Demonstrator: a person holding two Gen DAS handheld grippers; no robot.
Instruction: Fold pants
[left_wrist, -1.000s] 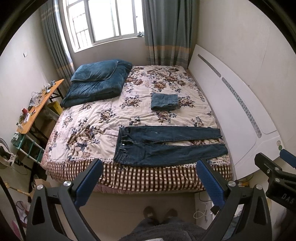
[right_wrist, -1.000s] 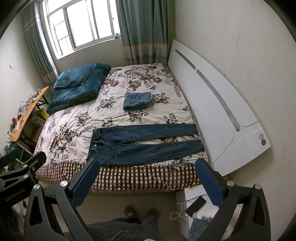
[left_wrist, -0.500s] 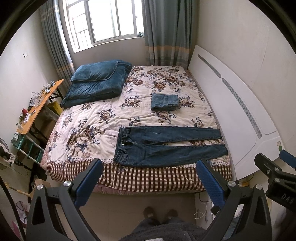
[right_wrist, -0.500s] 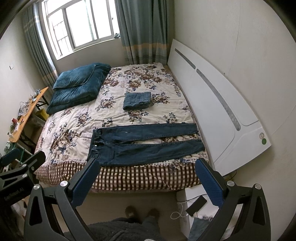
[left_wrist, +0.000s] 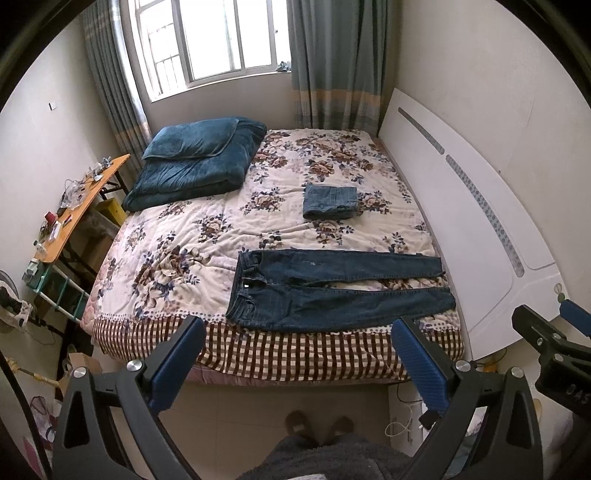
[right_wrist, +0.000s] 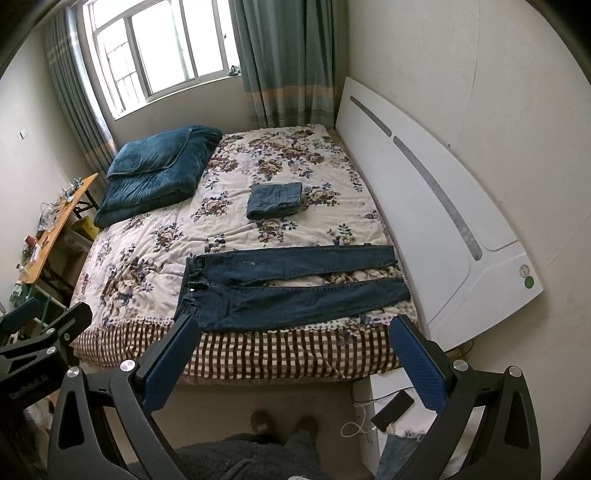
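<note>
Pants position: dark jeans are laid flat on the bed, along its near edge, just behind the checked skirt of the cover.
Long axis: the jeans are run side to side, parallel to the near edge; the waistband is turned to the left, toward the middle of that edge, and the two cuffs are turned to the right, close to the near right corner by the white board.
Legs: both are spread slightly apart, the far leg being a little shorter in view than the near one.
Left gripper: it is held out in front of the bed, above the floor, with jaws spread wide and nothing between them; the waistband is seen just above its left finger.
Right gripper: it is likewise held off the bed, jaws spread wide and empty; the cuffs lie up and to the right of centre.
Nearer hand: the waistband is judged to fall to the left gripper, the cuffs to the right one.
Other cloth: a folded denim piece is set well apart, toward the middle of the bed.
Task progress: no fold is judged to have been made yet.
</note>
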